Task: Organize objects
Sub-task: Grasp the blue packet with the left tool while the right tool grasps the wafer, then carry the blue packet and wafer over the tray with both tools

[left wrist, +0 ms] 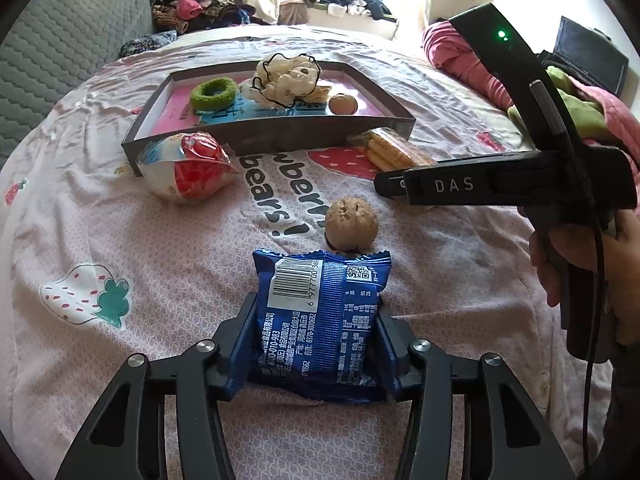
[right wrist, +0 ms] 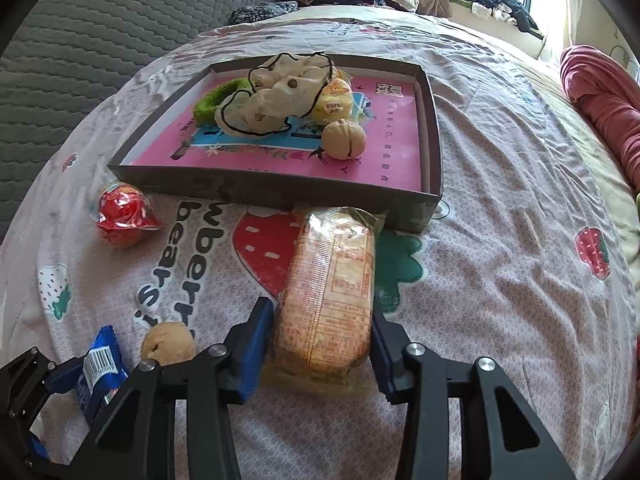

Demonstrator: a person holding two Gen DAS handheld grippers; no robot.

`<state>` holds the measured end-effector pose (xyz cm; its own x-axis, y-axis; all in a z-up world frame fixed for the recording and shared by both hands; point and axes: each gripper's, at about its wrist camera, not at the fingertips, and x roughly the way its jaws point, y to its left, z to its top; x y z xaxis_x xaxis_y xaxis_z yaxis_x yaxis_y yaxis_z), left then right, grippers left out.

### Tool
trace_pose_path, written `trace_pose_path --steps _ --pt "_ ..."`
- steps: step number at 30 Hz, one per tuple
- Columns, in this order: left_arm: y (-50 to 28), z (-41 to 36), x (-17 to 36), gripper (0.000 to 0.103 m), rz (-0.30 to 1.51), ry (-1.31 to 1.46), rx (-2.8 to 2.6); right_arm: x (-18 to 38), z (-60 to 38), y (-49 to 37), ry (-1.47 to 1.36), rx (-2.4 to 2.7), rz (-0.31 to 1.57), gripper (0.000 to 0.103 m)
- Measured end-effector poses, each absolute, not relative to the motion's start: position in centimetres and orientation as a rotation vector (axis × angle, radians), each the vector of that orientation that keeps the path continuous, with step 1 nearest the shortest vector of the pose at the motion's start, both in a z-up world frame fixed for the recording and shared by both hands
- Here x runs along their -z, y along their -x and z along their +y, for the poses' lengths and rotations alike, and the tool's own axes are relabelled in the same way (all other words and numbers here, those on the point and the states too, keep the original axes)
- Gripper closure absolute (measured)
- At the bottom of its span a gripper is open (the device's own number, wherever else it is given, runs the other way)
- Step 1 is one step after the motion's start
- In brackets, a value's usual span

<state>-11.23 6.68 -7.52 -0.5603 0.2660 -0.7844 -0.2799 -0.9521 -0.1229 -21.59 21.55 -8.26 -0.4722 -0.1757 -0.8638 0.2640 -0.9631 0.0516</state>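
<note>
Both grippers engaged on bed.
Left gripper (left wrist: 316, 344) jaws clamp blue packet (left wrist: 320, 320); right gripper (right wrist: 320, 352) jaws bracket cracker pack (right wrist: 328, 292), contact unclear.

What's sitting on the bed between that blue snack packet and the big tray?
A walnut lies just beyond the blue packet; past it, only printed bedsheet up to the tray. The left wrist view shows it.

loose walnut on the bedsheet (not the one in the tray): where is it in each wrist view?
Left wrist: loose walnut sits centre frame, just beyond the blue snack packet held between the left tool fingers.
Right wrist: same walnut at lower left, between the blue packet and the right tool.
Shared landmark: the dark tray, and the "bears!" print on the sheet.
</note>
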Motion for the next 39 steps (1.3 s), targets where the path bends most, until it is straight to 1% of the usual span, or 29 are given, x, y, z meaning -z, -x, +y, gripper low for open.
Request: trace_pose_path --steps 4,10,18,39 --pt "11.1 6.4 7.4 0.05 -0.003 1.274 -2.523 7.9 21.4 20.9 -1.438 2.488 0.131 0.058" --pt "10.4 6.6 6.7 0.05 0.031 1.267 -2.542 7.2 21.4 19.6 -1.426 2.489 0.142 0.058" --pt "9.5 6.1 5.6 0.05 0.028 1.274 -2.574 5.6 21.6 17.5 -1.404 2.494 0.159 0.059" --pt "7.1 5.6 -2.5 0.05 0.015 1.12 -2.689 -1.5 22.0 12.1 -1.267 2.562 0.186 0.059"
